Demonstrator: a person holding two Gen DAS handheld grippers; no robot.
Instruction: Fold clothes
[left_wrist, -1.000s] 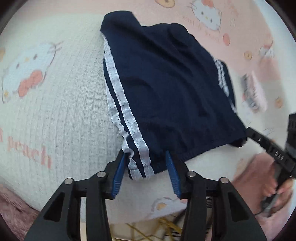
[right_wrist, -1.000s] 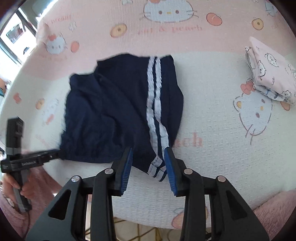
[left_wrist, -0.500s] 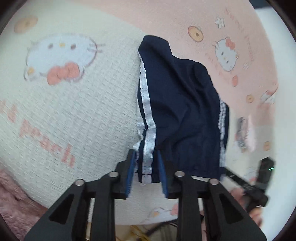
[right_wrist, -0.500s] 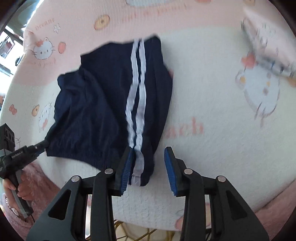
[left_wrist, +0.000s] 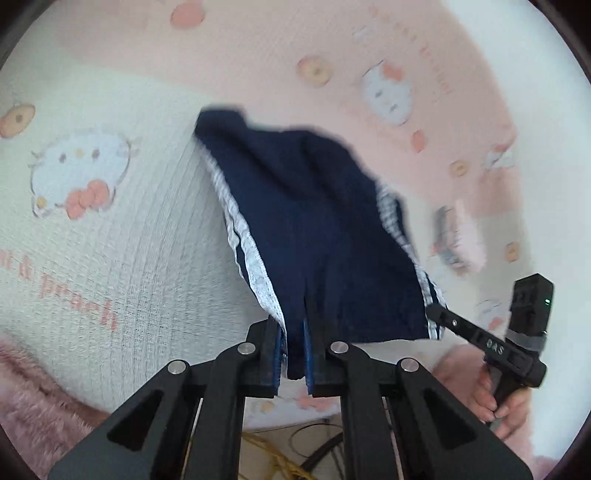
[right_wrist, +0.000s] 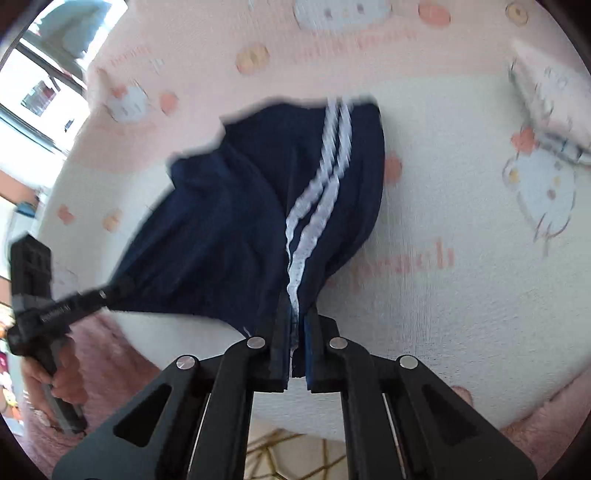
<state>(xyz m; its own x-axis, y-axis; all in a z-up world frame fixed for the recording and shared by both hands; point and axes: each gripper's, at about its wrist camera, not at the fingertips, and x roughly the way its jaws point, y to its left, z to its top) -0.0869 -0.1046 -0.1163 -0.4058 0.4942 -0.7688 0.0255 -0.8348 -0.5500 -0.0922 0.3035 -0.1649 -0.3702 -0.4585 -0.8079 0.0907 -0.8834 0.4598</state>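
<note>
Since a second ago both grippers have just closed and lifted: left gripper (left_wrist: 295, 347) and right gripper (right_wrist: 297, 345) each pinch a near corner of the shorts (left_wrist: 317, 236) (thin bites), so a corner could slip free mid-fold.

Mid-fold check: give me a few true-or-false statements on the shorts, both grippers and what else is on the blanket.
1. The left gripper is shut on the near edge of the navy shorts. True.
2. The right gripper hangs open above the shorts. False: it is clamped on their striped corner.
3. The shorts carry white side stripes. True.
4. The shorts lie flat on the blanket. False: their near edge is lifted.
5. A folded pale garment lies at the blanket's far right. True.
</note>
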